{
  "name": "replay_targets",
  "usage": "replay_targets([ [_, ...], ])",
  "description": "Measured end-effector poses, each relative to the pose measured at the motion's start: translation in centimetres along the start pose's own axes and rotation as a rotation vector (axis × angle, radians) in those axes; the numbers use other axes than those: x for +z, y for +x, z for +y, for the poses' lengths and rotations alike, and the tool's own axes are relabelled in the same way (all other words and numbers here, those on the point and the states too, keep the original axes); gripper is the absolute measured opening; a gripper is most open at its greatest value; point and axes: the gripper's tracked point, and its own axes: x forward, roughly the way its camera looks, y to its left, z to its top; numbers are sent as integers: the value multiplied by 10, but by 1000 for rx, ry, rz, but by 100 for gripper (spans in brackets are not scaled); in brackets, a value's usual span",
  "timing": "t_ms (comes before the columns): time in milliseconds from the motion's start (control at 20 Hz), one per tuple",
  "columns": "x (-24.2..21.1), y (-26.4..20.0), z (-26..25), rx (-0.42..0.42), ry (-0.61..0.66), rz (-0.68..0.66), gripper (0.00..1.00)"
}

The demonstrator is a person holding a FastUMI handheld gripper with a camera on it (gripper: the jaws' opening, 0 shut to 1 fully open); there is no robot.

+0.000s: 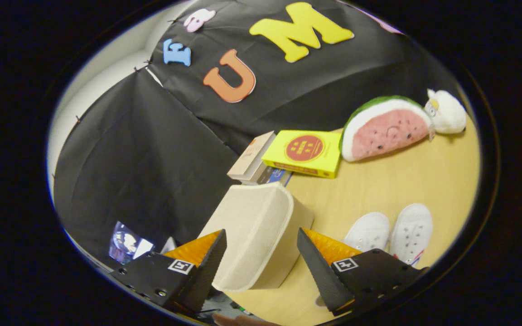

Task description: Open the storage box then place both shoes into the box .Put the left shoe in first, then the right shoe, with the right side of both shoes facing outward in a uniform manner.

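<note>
We are holding the gripper [261,253] open, fingers spread around the closed cream storage box [256,231] to lift its lid, while both white shoes [390,233] are waiting just beyond on the table [379,190].

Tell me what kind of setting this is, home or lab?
Likely a staged recording booth, not a home: black cloth wall behind a wooden tabletop set with props, a watermelon plush, books, white shoes. The tool is open around the beige storage box.

Tongs [261,244] spread wide, tilted
</note>
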Motion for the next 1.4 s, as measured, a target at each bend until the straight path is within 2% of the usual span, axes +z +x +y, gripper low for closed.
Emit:
replay_targets([
  [250, -9, 49, -18, 202, 161, 129, 95],
  [400, -18, 60, -12, 358, 282, 219, 93],
  [550, -25, 62, -11, 421, 351, 275, 93],
  [600, -28, 65, -9, 425, 373, 283, 76],
  [750, -34, 64, -7, 426, 401, 330, 57],
  [850, -25, 61, -10, 395, 446, 293, 44],
  [900, -23, 55, -11, 376, 455, 290, 16],
  [950, -26, 51, -12, 356, 445, 293, 13],
  [1050, -21, 47, -7, 328, 457, 279, 14],
  [1100, -20, 44, -4, 296, 448, 270, 2],
  [1300, -22, 30, 7, 172, 404, 287, 1],
  [1400, -16, 25, 16, 148, 416, 274, 1],
])
